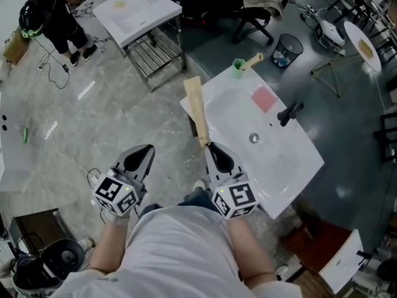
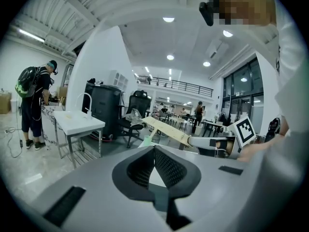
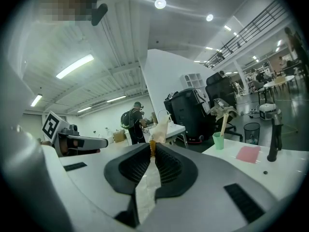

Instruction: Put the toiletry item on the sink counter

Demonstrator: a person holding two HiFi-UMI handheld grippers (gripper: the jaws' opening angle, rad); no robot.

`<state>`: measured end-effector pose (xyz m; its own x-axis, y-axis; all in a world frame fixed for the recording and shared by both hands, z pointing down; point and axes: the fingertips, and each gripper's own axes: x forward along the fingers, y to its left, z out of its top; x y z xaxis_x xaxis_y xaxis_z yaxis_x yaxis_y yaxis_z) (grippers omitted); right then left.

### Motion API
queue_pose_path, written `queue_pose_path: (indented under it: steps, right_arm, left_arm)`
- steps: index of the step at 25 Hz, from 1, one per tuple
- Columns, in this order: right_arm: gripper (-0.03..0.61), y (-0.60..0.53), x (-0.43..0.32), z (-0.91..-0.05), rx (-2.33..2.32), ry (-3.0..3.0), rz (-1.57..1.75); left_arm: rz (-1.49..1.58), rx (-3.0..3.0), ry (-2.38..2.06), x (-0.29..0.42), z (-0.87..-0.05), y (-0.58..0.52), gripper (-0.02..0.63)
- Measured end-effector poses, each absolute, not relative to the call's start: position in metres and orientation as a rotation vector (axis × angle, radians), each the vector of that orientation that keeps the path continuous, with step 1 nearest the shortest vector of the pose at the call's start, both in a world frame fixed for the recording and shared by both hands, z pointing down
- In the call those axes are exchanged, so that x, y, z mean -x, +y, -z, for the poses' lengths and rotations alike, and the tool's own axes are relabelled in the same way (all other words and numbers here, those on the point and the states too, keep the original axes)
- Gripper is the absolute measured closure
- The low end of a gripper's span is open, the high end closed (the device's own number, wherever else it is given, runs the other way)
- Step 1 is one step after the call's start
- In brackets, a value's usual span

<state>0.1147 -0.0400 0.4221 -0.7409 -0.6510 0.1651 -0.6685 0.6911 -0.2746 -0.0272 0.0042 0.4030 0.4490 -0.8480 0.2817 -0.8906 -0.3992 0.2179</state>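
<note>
Tan toiletry item is sticking straight out of right gripper's clamped jaws, long axis running along sink tabletop's left edge; left gripper is hanging closed, empty.

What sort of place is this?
Probably an open lab or workshop hall, not a bathroom: the white sink counter with black tap stands free on the floor, a second white sink on a metal frame nearby, a black office chair behind.
</note>
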Motion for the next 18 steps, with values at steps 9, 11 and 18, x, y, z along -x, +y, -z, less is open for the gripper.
queue_pose_path:
  steps: [9,11,18]
  right_arm:
    - [0.534,-0.097,-0.119,-0.425,-1.097,-2.820,-0.542]
    - [0.534,-0.107,-0.117,-0.427,-1.109,-2.809,-0.553]
    - [0.534,-0.133,-0.102,-0.449,-1.125,-2.765,-0.574]
  left_arm:
    - [-0.171,-2.295,-1.510,0.028,-0.405,-0.033,0.597]
    - [-0.172,-2.285,-1.505,0.027,-0.406,-0.038,0.597]
    - [-0.187,-2.282,-1.476,0.035,-0.416,-0.064,0.597]
